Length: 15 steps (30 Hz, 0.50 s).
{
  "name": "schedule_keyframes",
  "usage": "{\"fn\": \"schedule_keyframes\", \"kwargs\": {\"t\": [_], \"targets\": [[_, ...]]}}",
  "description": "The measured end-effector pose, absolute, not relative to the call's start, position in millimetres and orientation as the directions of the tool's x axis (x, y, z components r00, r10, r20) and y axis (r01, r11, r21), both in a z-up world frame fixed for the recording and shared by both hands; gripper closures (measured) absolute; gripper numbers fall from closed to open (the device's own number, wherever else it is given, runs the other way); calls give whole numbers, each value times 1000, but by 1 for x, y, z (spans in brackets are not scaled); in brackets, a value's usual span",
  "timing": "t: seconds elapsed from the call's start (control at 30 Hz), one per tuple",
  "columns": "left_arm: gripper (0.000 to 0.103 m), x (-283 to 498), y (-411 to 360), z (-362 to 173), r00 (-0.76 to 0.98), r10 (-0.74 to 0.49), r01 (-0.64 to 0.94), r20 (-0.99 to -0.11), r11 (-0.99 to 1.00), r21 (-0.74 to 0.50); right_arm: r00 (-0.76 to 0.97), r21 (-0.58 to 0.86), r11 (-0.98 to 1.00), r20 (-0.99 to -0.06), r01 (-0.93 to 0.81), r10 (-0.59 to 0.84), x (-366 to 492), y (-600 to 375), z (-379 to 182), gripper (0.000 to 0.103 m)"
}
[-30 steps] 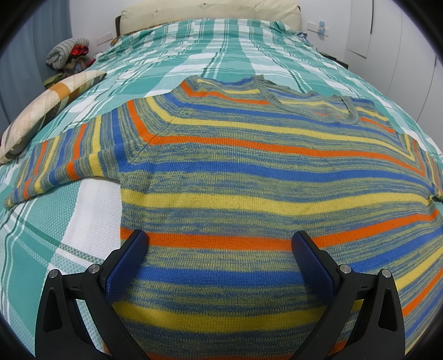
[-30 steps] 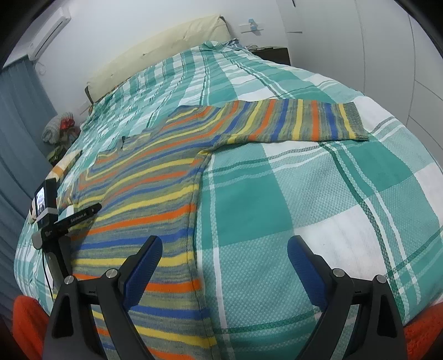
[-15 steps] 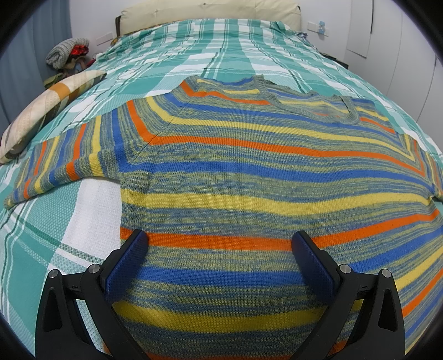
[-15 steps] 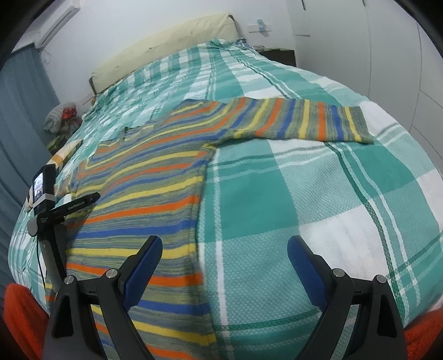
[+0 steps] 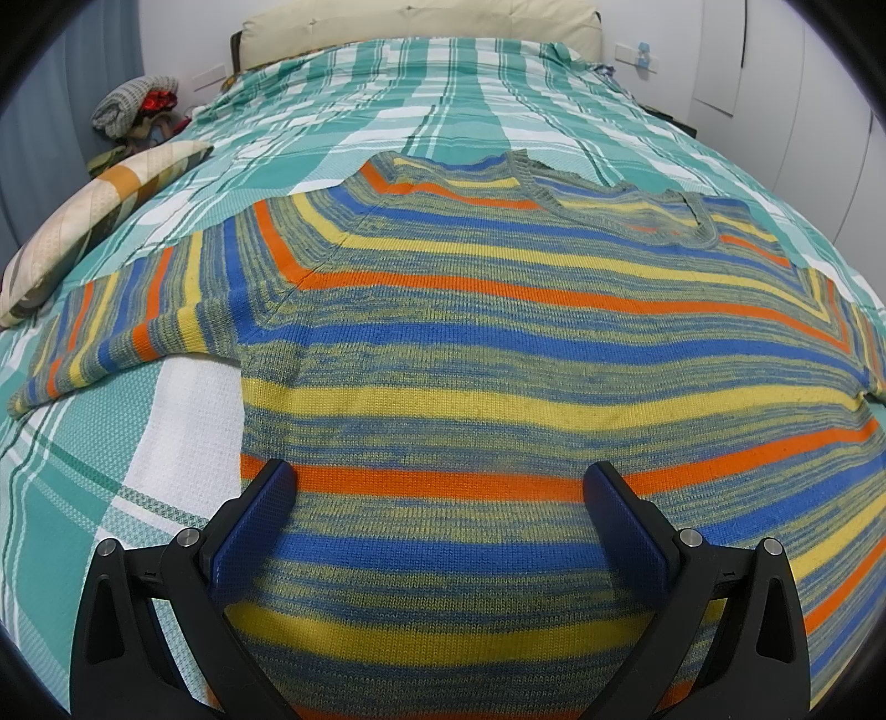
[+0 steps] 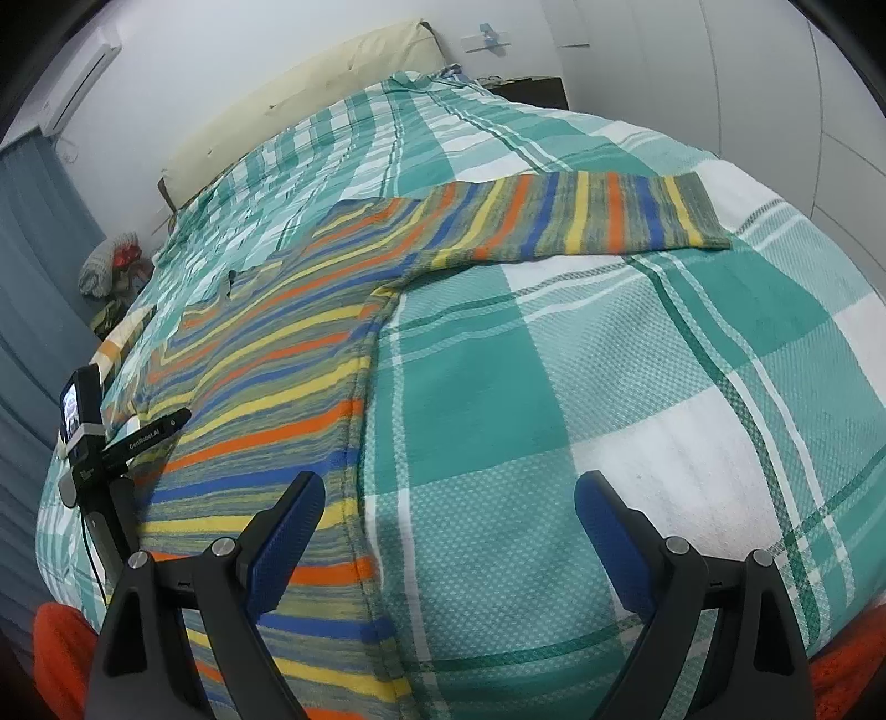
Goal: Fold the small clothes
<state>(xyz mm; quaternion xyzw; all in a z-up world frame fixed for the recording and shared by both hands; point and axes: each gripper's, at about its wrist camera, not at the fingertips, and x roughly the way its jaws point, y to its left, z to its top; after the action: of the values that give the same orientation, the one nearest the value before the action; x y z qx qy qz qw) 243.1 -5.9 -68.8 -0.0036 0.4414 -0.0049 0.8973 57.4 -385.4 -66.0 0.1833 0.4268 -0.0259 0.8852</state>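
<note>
The striped sweater [image 5: 498,354] lies flat on the bed [image 6: 609,387], sleeves spread. Left gripper [image 5: 440,531] hovers over its body, right gripper [image 6: 448,526] over its side edge, both sets of fingers released, grasping nothing.

Striped knit sweater [image 5: 498,354] lies flat (sleeves spread wide) on the bed

1. A sweater [image 5: 498,343] lies flat on the bed [image 5: 421,88], its neckline toward the headboard [image 5: 421,25] and its sleeves spread out to either side.
2. The left tongs [image 5: 437,515] hang over the sweater's lower body, jaws wide apart.
3. The right tongs [image 6: 448,520] hang over the sweater's right side edge, one jaw above the knit, the other above the bare bedcover.
4. A pillow [image 5: 94,221] lies at the bed's left edge, beyond the left sleeve.
5. A bundle of cloth [image 5: 133,105] sits behind the pillow, off the bed.
</note>
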Motion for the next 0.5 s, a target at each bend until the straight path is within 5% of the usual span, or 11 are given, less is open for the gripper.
{"fn": "schedule_keyframes", "kwargs": {"t": [0.2,0.5], "targets": [[0,243,-6,-69,610,-12,5,-792,1000,-11,636,367,905,-756,214,156,64,-398,-66,12],[0,244,-7,-69,611,-9,4,-792,1000,-8,751,676,624,-627,392,207,93,-543,-71,13]]}}
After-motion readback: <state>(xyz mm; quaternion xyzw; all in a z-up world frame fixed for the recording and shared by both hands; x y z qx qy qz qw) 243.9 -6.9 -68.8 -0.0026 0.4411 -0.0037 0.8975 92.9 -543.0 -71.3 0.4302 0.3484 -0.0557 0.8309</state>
